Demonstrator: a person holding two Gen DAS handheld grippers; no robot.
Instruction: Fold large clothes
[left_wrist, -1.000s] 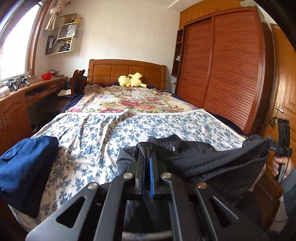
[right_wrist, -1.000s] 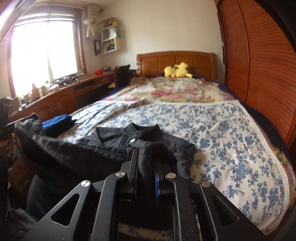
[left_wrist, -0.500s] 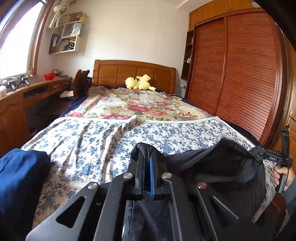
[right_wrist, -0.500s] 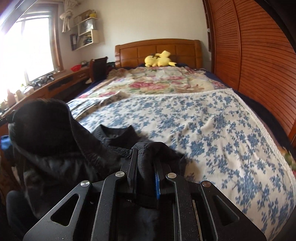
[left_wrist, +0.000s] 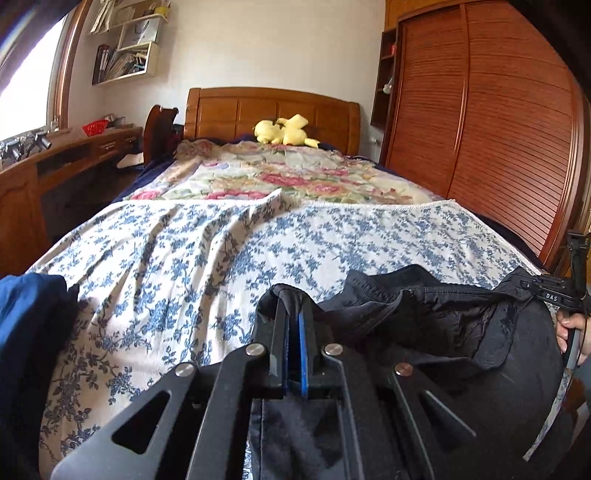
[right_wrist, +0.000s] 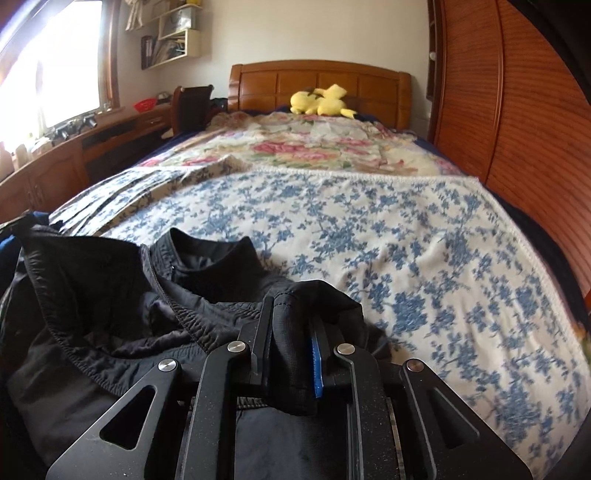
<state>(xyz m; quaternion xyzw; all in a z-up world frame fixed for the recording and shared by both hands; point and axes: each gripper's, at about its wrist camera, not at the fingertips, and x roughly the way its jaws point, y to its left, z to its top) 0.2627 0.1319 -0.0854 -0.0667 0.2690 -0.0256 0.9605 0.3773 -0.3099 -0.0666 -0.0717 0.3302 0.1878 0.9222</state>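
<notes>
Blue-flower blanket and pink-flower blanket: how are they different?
The blue-flower blanket has small blue sprigs on white; the pink-flower blanket has big pink blooms on cream. The blue-flower blanket covers the near end, the pink-flower blanket the far end by the headboard. The black jacket rests on the blue-flower blanket, not the pink-flower blanket. Both are flowery.

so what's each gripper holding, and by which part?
Both hold the black jacket: left gripper and right gripper each pinch a fold of its edge.
</notes>
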